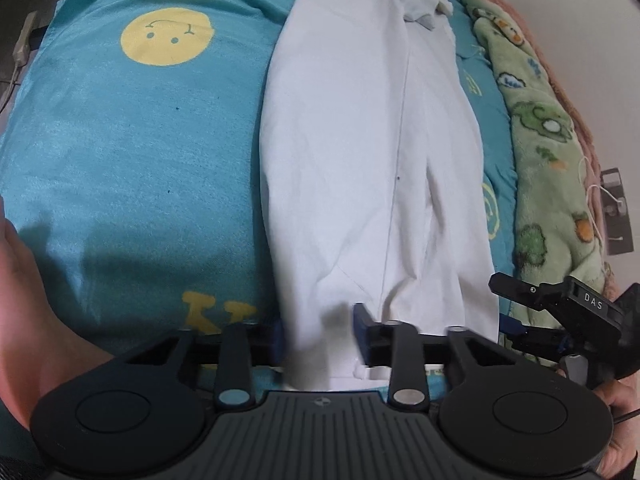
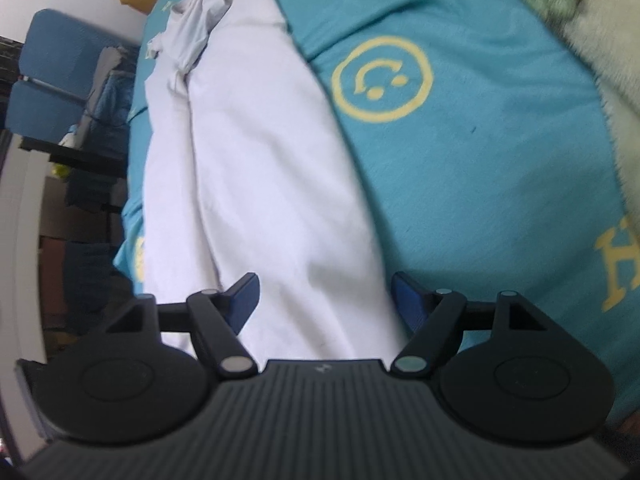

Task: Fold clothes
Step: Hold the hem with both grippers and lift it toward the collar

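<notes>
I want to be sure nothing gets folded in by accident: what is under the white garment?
The white garment lies on a teal bedsheet printed with yellow smiley faces, which shows all around it. Anything directly beneath the cloth is covered and cannot be seen.

White letters "DAS" are showing on the right gripper [image 1: 516, 320] at the bed's near right edge. A yellow "H" is appearing on the teal sheet [image 2: 500, 168].
</notes>
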The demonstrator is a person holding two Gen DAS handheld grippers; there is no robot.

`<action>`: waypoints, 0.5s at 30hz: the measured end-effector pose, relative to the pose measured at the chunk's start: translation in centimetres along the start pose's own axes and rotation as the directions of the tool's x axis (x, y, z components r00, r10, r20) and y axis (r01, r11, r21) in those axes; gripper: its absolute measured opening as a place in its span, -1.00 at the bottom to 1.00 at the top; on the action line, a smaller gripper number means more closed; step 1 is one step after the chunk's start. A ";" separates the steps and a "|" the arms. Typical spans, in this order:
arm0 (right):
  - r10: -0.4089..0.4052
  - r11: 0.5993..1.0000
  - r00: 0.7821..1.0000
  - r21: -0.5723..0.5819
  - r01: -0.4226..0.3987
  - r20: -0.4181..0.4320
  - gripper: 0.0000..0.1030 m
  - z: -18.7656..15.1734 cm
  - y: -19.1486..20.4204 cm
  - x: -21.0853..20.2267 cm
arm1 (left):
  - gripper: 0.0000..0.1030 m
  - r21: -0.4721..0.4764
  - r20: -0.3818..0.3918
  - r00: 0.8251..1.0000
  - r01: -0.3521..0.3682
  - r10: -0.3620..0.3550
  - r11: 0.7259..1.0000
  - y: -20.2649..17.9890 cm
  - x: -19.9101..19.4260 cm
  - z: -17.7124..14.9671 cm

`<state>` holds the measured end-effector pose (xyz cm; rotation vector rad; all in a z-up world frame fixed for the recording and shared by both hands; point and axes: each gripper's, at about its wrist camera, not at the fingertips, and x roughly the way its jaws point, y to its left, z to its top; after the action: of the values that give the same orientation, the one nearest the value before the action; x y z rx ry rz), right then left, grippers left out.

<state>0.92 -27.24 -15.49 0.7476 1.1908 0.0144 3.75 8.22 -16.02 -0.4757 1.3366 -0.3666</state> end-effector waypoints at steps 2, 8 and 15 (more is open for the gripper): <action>0.004 1.000 1.000 -0.006 -0.005 -0.017 0.27 -0.2 0.2 0.1 | -0.66 0.004 0.003 1.000 0.000 0.000 1.000 -0.1 0.1 -0.1; -0.007 1.000 0.998 -0.029 0.006 -0.055 0.27 -0.6 0.7 0.7 | -0.27 -0.023 -0.019 0.999 -0.051 0.050 0.998 0.3 0.5 0.2; 0.077 0.991 0.984 -0.100 -0.094 -0.159 0.26 -1.0 1.7 1.6 | -0.06 -0.010 -0.036 0.999 -0.038 0.038 0.999 0.1 0.5 0.2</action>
<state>1.36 -24.79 -16.09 0.7125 1.2943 0.2095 4.04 8.02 -16.47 -0.4536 1.3810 -0.3384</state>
